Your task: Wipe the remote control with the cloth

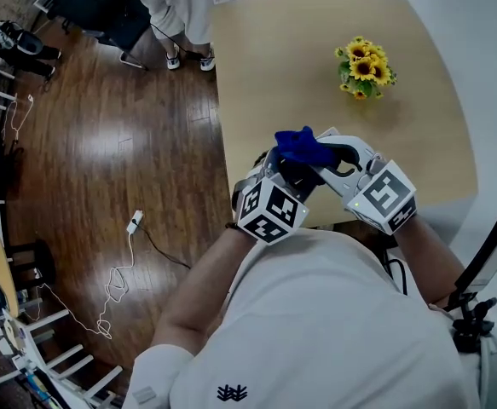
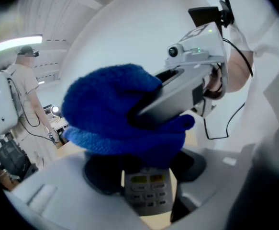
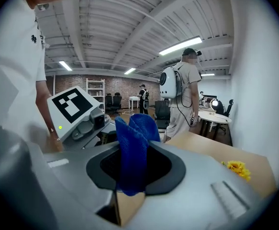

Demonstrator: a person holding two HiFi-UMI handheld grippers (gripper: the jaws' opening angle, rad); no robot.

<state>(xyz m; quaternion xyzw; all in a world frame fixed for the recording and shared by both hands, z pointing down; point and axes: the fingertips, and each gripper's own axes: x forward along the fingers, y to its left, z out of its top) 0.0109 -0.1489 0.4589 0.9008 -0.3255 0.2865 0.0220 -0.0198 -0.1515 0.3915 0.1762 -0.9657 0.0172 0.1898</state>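
Floorboards of dark wood fill the left of the head view, with a white cable trailing across them. A pale wooden desk takes up the upper right. A person with a white pack on the back stands beyond the desk's far side, seen from the right gripper view.

Both tools are held up close together above the desk's near edge, in front of the wearer's chest. The right hand-held gripper is clamped on a blue knitted cloth, which stands up out of its jaws in a folded bunch. The left hand-held gripper is closed on a grey remote control, gripping it by its sides with the button face towards the camera. Rows of small keys and two coloured ones show on it.

The cloth lies bunched over the far end of the remote control and hides that part, so only the keypad end near the jaws shows. In the head view the blue bundle sits at the meeting point of the two tools.

A small bunch of sunflowers stands on the desk, well apart from the tools, towards its far right.
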